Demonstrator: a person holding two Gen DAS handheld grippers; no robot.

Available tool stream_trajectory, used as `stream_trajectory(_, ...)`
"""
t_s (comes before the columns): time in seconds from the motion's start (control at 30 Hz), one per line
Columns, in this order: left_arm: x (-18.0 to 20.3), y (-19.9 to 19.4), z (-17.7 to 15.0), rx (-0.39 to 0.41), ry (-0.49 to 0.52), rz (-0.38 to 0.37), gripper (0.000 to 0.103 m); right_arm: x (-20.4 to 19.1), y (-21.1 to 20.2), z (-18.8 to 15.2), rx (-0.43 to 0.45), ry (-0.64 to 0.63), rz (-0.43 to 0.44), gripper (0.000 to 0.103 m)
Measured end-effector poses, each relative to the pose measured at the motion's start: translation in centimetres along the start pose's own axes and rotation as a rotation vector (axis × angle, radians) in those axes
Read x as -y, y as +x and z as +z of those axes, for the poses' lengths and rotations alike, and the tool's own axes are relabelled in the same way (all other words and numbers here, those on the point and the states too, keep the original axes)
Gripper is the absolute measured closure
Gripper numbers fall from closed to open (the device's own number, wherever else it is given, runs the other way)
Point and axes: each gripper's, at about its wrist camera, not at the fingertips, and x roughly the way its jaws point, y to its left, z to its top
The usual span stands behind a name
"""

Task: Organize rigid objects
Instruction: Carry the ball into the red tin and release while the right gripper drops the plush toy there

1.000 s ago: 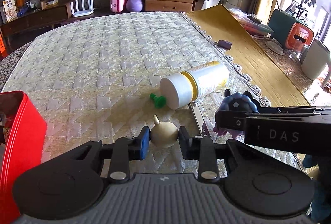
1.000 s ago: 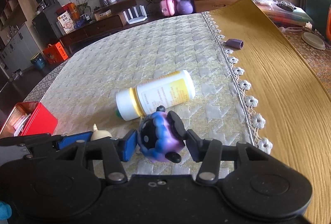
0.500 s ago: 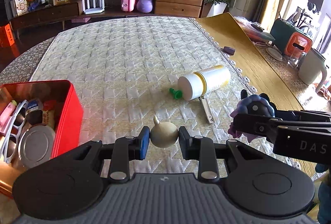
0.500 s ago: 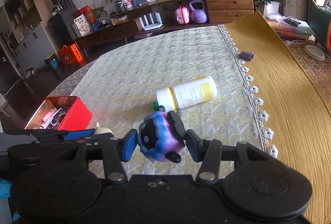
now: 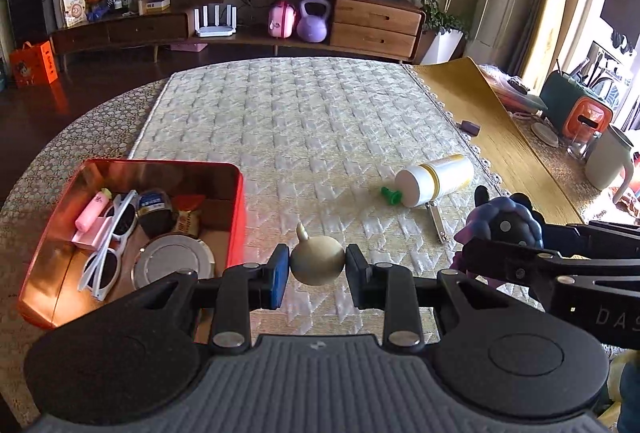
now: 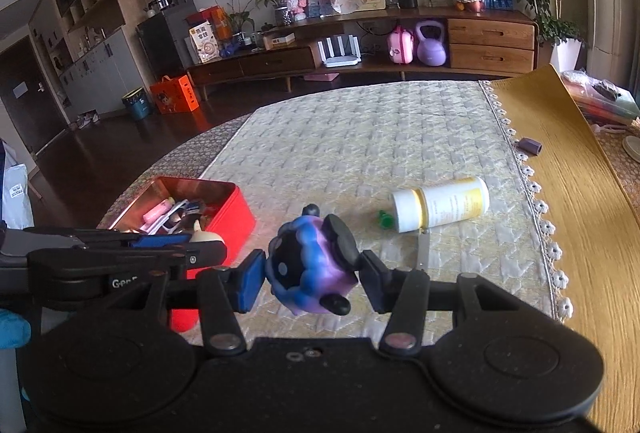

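— While I hold both grippers up over the quilted mat [image 5: 320, 137], what sits where, counting from the red tin [image 5: 236, 217]?

— My left gripper [image 5: 318, 265] pinches a small beige garlic-shaped toy [image 5: 317, 264] between its pads, just to the right of the tin's near right corner and clear of the mat. My right gripper [image 6: 312, 273] is clamped on a blue-and-purple toy figure [image 6: 310, 269] with black knobs, farther right of the tin.

— What does the left wrist view give you that the right one lacks?

— It looks straight down into the tin: white sunglasses [image 5: 108, 245], a pink tube [image 5: 90, 215], a round silver lid [image 5: 174, 265] and a small dark jar [image 5: 154, 211]. It also shows nail clippers [image 5: 436, 223] lying on the mat well right of the tin, just beside the white bottle [image 5: 436, 179] with the yellow band, which lies on its side with a green peg [image 5: 390, 195] at its cap. From the right wrist the tin's contents are mostly hidden behind my left gripper, and the clippers are only a sliver.

— And the right view's own share?

— A small purple cap [image 6: 530, 146] on the yellow wooden-look mat [image 6: 580, 193], far right of the tin.

— Any writing?

— "DAS" on the right gripper's side in the left view, "Gen" on the left gripper's side in the right view. The bottle's label print is too small to read.
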Motion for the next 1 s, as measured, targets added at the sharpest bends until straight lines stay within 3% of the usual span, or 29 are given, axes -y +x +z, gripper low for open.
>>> stream_trajectory(0.47,-8.0,-3.3,1.0,0.042,-0.056,0.079,0.073,-6.5,1.6,1.3,-0.006,-0.111,0.064,0.053)
stream_trajectory(1.0,-15.9,-1.7,0.2,-0.02,-0.102,0.196,0.073,-12.1,7.3,4.2,-0.03,-0.247,0.11,0.053)
